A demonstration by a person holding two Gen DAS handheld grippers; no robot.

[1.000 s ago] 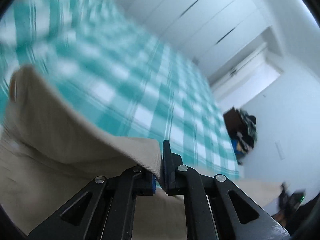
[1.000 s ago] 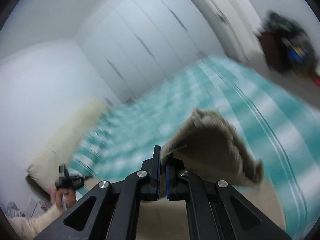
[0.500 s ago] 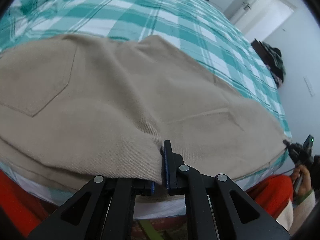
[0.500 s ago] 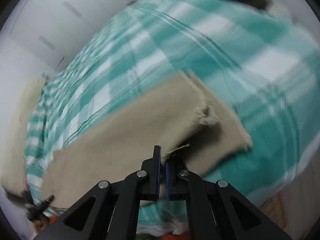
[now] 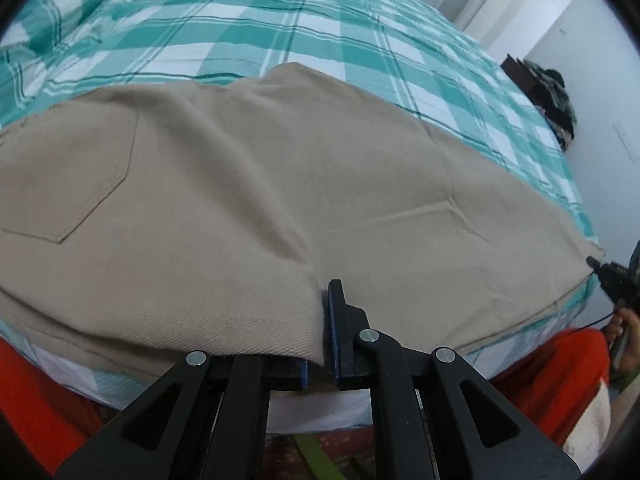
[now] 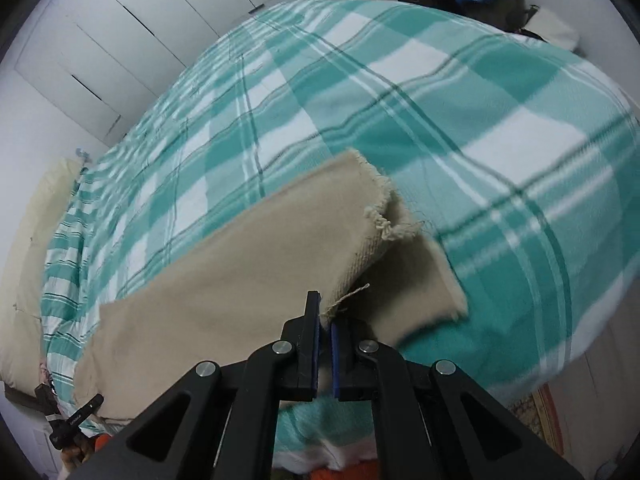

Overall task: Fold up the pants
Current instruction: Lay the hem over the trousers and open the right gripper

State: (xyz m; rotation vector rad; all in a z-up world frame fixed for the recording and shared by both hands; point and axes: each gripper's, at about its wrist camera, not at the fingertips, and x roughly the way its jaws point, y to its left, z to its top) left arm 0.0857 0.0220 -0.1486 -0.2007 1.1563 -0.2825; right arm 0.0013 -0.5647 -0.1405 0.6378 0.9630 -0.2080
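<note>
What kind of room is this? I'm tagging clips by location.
Most likely a bedroom: the beige pants lie on a bed with a teal plaid cover, a cream pillow sits at its far end, and white built-in wardrobe doors line the wall.

Readable text: none in either view.
Pants [image 5: 248, 184]: plain beige cloth, no label or brand tag showing.
Bedspread [image 6: 400, 92]: teal and white check pattern only, no lettering.
Left tongs [image 5: 320, 344]: black arms with bare screw heads, no markings.
Right tongs [image 6: 325, 344]: the same, no markings.
Distant gripper [image 6: 74, 420]: at the lower left edge of the right wrist view, a small white mark on its black body, too small to read.
</note>
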